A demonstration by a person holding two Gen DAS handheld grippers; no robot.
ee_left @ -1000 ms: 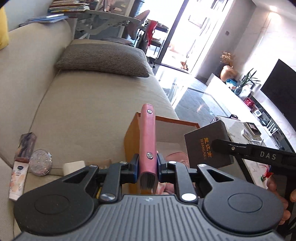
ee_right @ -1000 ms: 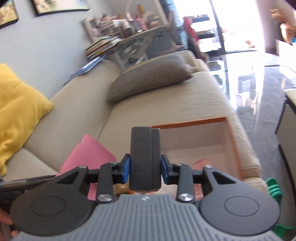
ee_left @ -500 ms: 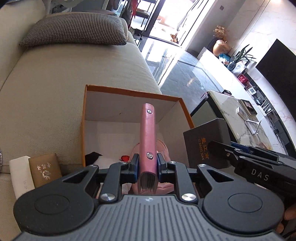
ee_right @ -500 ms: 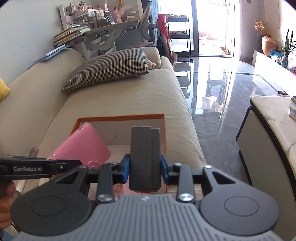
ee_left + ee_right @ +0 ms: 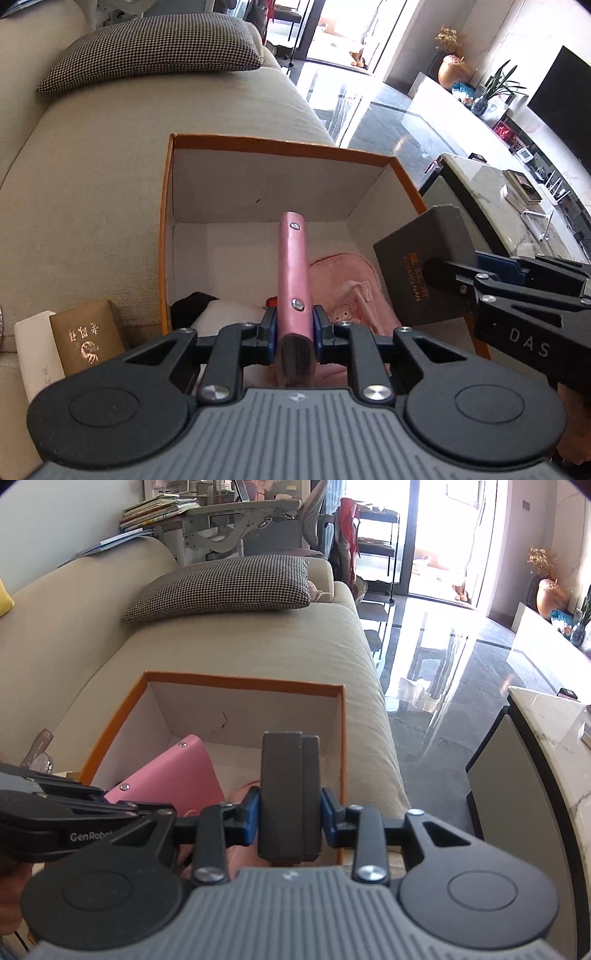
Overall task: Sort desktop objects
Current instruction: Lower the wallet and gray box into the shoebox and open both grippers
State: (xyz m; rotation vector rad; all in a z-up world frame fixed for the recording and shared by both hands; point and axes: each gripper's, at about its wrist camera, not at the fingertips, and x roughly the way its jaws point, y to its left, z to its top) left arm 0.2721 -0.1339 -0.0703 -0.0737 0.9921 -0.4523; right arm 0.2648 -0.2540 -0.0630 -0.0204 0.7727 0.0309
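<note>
Left wrist view: my left gripper (image 5: 294, 328), jaws clamped on a pink wallet (image 5: 293, 273) above the orange box (image 5: 164, 229); right gripper marked "DAS". Right wrist view: my right gripper (image 5: 289, 812), jaws clamped on a dark box (image 5: 289, 794) over the same orange box; left gripper reads "GenRobo".

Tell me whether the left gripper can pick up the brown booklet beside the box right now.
Probably not: the left gripper is already shut on the pink wallet over the orange box. The brown booklet lies uncovered, but the jaws are occupied.
</note>
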